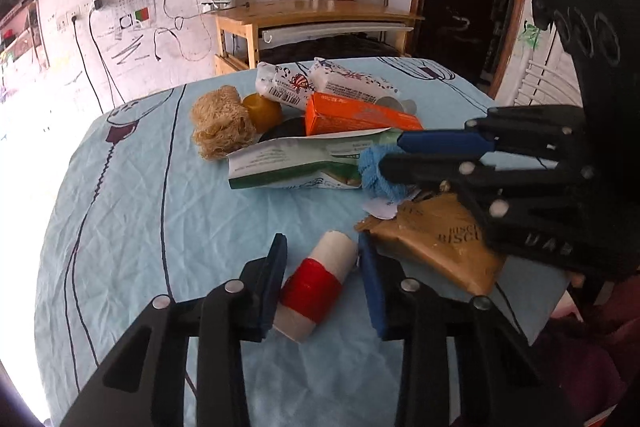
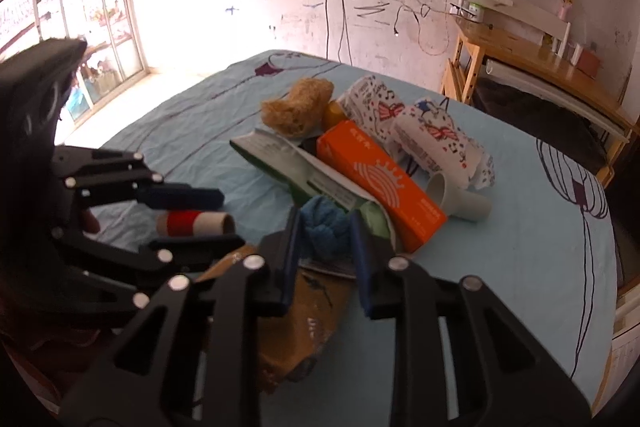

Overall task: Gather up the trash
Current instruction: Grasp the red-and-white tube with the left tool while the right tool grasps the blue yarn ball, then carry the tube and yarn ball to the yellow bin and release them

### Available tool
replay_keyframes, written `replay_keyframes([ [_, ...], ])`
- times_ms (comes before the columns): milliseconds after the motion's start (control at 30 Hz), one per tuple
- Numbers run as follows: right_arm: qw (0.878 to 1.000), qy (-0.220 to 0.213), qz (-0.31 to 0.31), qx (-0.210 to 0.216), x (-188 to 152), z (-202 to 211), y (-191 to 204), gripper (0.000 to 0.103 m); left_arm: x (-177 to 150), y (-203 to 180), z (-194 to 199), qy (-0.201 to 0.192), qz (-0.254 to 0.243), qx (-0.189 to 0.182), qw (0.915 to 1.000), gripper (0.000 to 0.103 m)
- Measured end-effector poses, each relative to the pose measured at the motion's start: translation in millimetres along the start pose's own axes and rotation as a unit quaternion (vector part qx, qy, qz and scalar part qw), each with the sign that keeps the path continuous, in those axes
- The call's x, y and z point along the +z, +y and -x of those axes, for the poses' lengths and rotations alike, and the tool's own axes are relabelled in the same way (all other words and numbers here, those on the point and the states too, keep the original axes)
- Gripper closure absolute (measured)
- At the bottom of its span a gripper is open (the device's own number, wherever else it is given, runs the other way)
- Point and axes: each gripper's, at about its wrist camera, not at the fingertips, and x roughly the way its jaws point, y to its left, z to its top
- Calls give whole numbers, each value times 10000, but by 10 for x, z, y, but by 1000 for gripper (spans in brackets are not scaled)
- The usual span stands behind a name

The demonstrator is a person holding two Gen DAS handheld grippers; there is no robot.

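A cardboard roll [image 1: 316,283] with a red tape band lies on the light blue tablecloth [image 1: 160,227]. My left gripper [image 1: 324,279] is shut on it, a pad against each side. The right wrist view shows the same roll [image 2: 196,223] held between the left gripper's [image 2: 230,221] fingers. My right gripper [image 2: 326,239] is shut on a blue cloth ball [image 2: 324,227] at the near edge of the trash pile. In the left wrist view this right gripper [image 1: 390,155] comes in from the right, with the blue ball [image 1: 374,173] at its tips. A brown biscuit wrapper [image 1: 436,243] lies beneath it.
The pile holds a green-white carton [image 1: 296,163], an orange box [image 1: 356,115], a loofah [image 1: 220,127], a yellow round thing [image 1: 264,111], two printed tissue packs [image 1: 288,83] and a grey tube [image 2: 460,199]. A wooden desk [image 1: 320,11] stands behind the table.
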Motion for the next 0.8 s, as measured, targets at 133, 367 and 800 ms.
replay_keyframes([
  [133, 9995, -185, -203, 152, 27, 119, -68, 81, 0, 52, 58, -93, 173, -133, 9997, 78],
  [367, 9986, -77, -409, 334, 26, 116, -144, 81, 13, 96, 135, -162, 159, -45, 9997, 83],
  [800, 9994, 318, 103, -2, 15, -147, 104, 47, -93, 273, 90, 15, 346, -10, 9994, 83],
])
